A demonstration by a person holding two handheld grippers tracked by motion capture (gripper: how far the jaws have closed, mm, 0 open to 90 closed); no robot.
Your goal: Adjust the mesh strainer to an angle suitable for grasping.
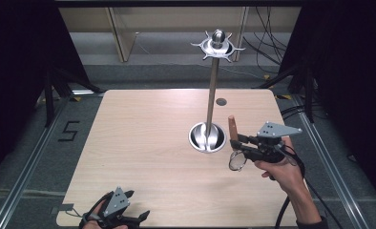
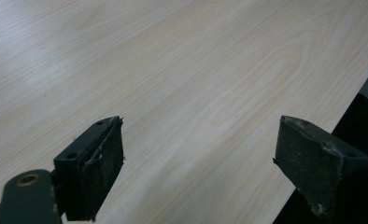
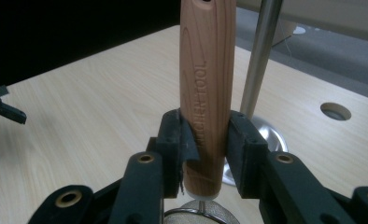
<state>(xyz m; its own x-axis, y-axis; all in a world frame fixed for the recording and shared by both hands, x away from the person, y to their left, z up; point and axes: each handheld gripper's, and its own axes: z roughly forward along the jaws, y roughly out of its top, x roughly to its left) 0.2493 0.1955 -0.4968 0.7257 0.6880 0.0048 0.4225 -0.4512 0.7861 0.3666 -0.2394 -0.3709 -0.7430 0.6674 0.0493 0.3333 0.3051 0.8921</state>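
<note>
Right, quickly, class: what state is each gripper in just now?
Left gripper: open, holding nothing, jaws wide apart over the table.
Right gripper: shut on the wooden handle of a strainer, handle pointing up.

A: Pale wood-grain tabletop [image 2: 182, 74] looks matt laminate, smooth. Tall upright stand [image 1: 213, 86] is polished metal, glossy round base.
B: Brown utensil handle [image 3: 205, 88] is grained wood, satin, lettering embossed; wire-mesh metal end [image 1: 237, 161] below. Right gripper [image 3: 205, 140] jaw pads: matt black rubbery, frayed edges. Left gripper [image 2: 198, 163] pads the same, scuffed.
</note>
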